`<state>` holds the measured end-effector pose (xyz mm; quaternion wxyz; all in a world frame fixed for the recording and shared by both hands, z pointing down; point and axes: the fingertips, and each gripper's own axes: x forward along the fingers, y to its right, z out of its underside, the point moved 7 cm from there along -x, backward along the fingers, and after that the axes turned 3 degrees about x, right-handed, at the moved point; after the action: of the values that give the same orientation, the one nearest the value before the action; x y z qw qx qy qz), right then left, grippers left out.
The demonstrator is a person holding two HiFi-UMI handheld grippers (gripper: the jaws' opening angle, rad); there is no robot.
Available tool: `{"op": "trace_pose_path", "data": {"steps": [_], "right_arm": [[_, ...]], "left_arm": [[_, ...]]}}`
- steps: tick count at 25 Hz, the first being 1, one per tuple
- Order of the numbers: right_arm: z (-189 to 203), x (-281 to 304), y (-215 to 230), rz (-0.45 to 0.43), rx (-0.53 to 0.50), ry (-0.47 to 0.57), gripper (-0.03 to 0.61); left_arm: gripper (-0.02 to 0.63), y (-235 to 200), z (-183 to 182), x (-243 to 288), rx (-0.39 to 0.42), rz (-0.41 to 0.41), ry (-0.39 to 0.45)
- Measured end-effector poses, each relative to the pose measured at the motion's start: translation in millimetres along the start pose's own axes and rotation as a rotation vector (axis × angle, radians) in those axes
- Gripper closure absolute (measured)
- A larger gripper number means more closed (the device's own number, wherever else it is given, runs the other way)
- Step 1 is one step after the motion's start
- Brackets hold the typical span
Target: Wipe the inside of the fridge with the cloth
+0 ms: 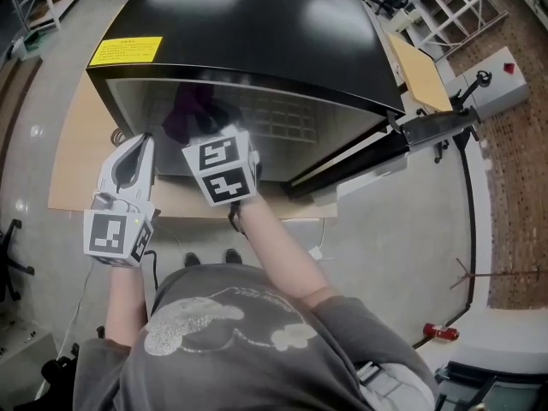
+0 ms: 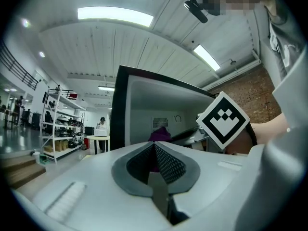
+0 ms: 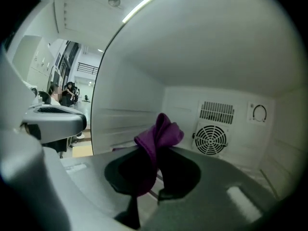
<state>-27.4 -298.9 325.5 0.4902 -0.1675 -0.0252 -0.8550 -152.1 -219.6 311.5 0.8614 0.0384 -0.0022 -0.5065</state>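
Two grippers: R gripper (image 3: 154,154) pinches cloth (image 3: 161,129) inside fridge (image 3: 226,57); L gripper (image 2: 155,148) pressed together, empty. Risk: cloth may slip out w/ hard rubbing.

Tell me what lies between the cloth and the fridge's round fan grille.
Nothing: the right gripper view shows only bare white wall between the purple cloth and the fan grille.

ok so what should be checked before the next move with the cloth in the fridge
1. cloth clamped in the right gripper jaws: ok
2. door of the fridge open: ok
3. right gripper inside the fridge: ok
4. left gripper jaws shut, empty, outside the fridge: ok
5. cloth touching an inner wall: cannot tell
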Motion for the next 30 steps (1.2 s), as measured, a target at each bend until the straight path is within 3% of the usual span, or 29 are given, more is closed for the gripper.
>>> {"op": "trace_pose_path", "data": {"steps": [11,17,25,30], "right_arm": [[24.8,-41.9,70.9,0.185,0.071,-0.05,0.537],[65.3,-67.4,130.3,0.316,0.109,-0.063,0.537],[52.5,-96.9,125.1,0.437,0.147,-0.081,0.537],[38.8,-102.3,120.3,0.483,0.092,0.03,0.537]], "left_arm": [[0.597,24.8,-1.8,26.9,0.0,0.091,0.004],[0.597,61.1,18.4,60.9,-0.006,0.15,0.01],[0.597,61.7,-2.9,49.9,-0.01,0.212,0.011],[0.597,65.1,-4.4,50.5,-0.008,0.225,0.017]]}}
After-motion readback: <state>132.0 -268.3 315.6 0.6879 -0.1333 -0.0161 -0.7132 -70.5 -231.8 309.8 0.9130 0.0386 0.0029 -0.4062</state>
